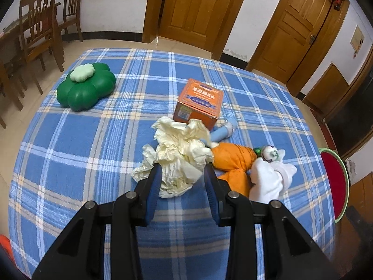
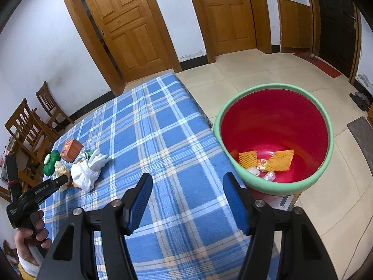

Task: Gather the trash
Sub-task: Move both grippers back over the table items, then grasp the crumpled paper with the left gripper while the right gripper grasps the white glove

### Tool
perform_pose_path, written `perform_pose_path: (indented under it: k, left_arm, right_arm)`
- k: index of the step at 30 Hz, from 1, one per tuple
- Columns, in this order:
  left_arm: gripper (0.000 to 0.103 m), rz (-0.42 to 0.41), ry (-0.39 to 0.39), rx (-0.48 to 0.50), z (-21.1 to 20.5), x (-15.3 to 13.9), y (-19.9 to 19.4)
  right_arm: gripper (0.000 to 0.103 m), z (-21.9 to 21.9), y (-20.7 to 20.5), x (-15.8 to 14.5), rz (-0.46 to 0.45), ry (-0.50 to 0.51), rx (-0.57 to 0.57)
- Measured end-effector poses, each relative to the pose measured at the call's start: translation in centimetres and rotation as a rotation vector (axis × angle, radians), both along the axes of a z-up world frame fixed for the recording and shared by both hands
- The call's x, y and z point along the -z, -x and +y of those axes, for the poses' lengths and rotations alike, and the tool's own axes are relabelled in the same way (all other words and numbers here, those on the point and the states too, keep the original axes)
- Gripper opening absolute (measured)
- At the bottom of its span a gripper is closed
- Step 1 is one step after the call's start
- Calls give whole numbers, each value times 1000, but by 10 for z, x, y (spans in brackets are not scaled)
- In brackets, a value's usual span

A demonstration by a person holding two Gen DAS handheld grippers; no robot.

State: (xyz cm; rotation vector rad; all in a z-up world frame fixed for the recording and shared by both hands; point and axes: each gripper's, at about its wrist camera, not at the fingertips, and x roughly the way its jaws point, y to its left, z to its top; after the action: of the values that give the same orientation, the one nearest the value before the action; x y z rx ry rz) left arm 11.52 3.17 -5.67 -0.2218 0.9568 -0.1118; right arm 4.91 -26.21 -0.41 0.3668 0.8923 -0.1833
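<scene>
Left wrist — box (image 1: 198, 103) behind paper (image 1: 177, 156).

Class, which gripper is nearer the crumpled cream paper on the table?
Left. The left gripper straddles the crumpled cream paper; the right gripper hangs open over the tablecloth near the bin.

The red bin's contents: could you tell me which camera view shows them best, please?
The right wrist view: it looks down into the red bin, showing orange mesh pieces and white scraps. The left wrist view catches only a sliver of the bin at the table's edge.

Crumpled paper (image 1: 177, 156) hides part of the orange toy (image 1: 233, 161).
</scene>
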Motion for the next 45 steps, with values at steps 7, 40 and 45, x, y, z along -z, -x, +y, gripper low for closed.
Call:
perform_pose_path:
  k: [7,40,45]
  left_arm:
    - [37,-26,15,4,4,4,-4]
    - [21,-134,172,-25,53,-17,31]
    - [21,-133,180,-20,53,-15,32]
  right_arm:
    - [66,16,-8,3,15,5,-37]
    - [66,141,-87,24,39,-11,-321]
    - [66,151,-99,30,44,-9,-334]
